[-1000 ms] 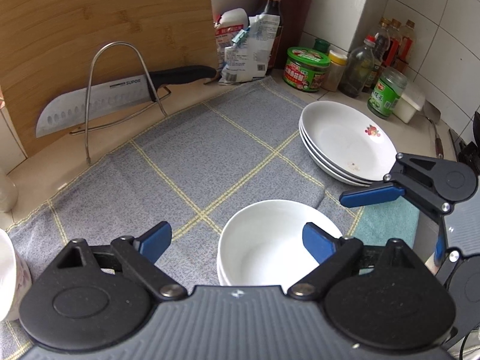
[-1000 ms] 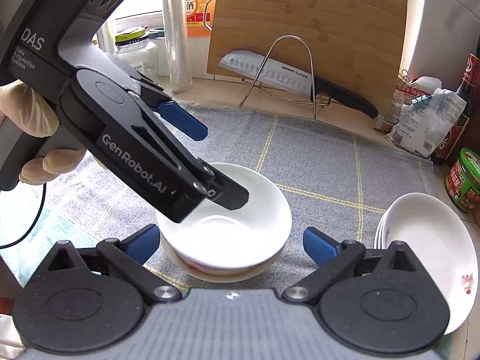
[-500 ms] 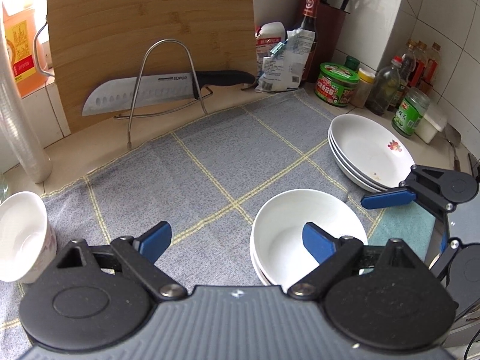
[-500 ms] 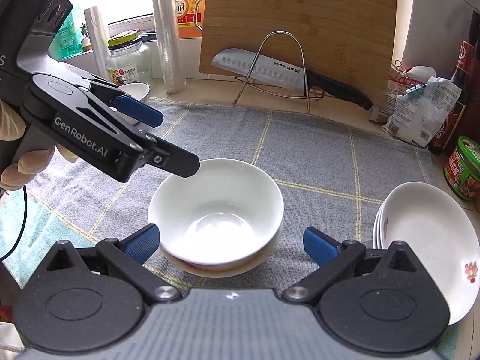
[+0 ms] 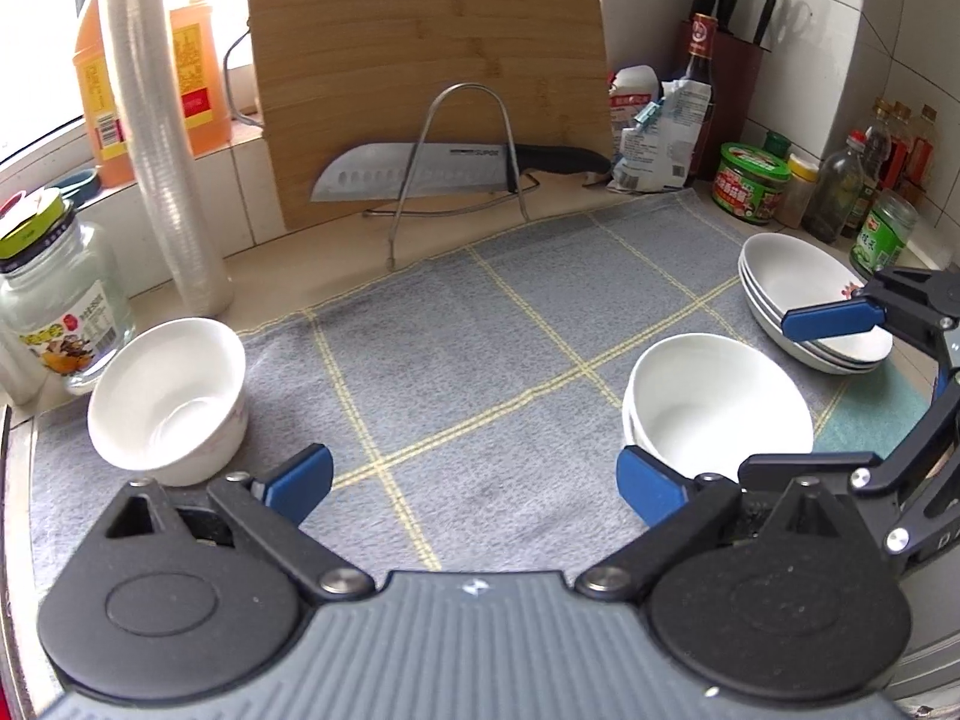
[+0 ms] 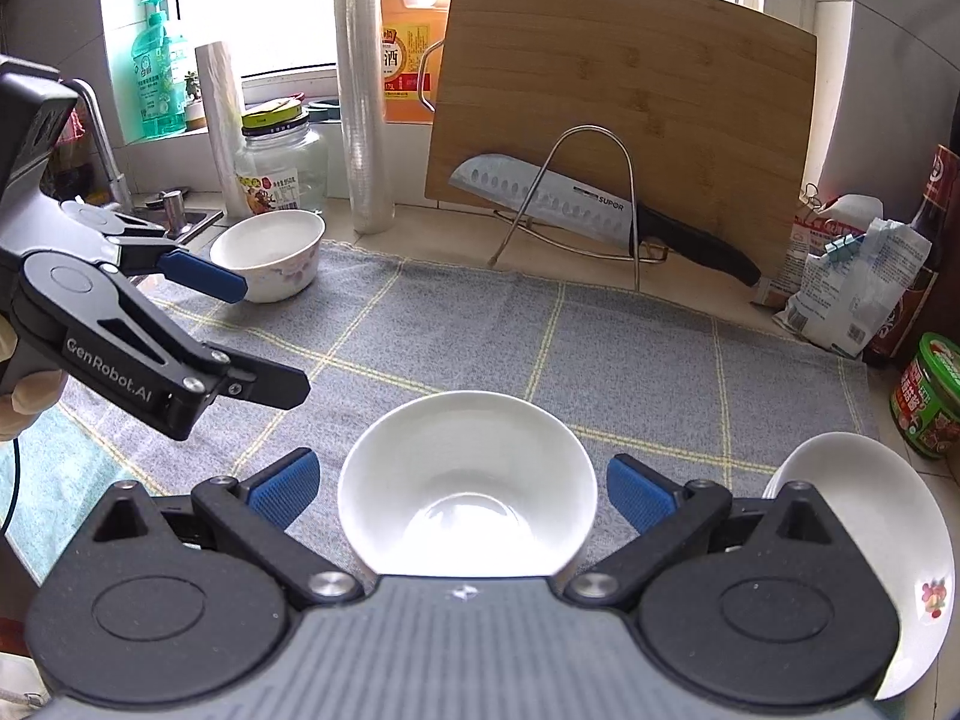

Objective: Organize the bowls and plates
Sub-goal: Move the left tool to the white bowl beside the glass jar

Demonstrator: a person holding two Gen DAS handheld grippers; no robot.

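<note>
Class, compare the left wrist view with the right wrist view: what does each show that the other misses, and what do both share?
Only the left wrist view shows the knife block and the row of condiment bottles along the tiled wall. Only the right wrist view shows the green soap bottle, the faucet and the window behind them. Both show the stacked white bowls, the lone bowl, the plate stack, the knife, the cutting board and the grey cloth.

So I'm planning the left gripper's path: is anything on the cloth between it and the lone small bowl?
Nothing visible blocks it. The open left gripper faces bare cloth, and the small bowl sits just ahead, left of its left finger.
</note>
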